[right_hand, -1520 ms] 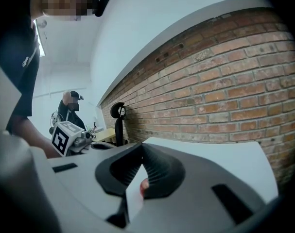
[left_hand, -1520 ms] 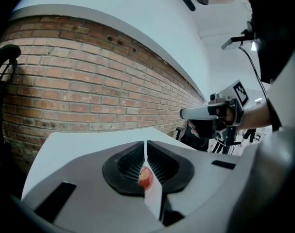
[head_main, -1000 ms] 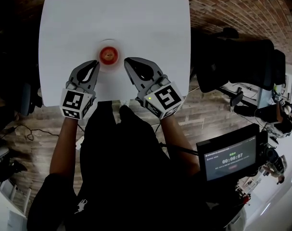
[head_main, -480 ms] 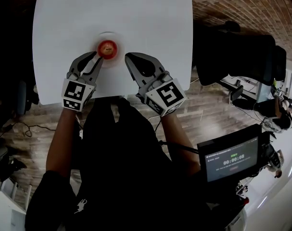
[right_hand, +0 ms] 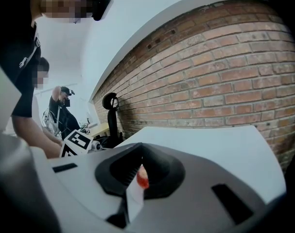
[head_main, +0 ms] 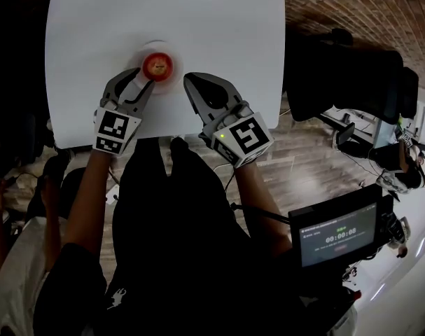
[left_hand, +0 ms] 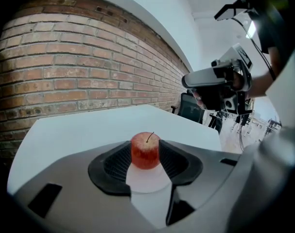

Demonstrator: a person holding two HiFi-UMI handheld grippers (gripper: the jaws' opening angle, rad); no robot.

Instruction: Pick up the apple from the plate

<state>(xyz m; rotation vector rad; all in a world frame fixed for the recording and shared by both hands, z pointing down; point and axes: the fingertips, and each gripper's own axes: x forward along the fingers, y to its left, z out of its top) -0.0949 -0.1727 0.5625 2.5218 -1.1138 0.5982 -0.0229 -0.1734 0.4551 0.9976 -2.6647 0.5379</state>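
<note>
Apple [left_hand: 146,149] sits betw. left gripper's [left_hand: 146,160] jaws, just opening, prob. untouched.

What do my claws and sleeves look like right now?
The left claw and right claw are grey with black ribbed pads, each backed by a white cube bearing black square markers; the right cube shows a green light. The top is black, short-sleeved.

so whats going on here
A person holds a gripper in each hand over a white table. The left gripper is lined up on the red apple, which sits on a small plate. Its jaws have just been opening, with the apple framed in the gap but not yet gripped. The right gripper waits beside the plate, jaws together and empty.
</note>
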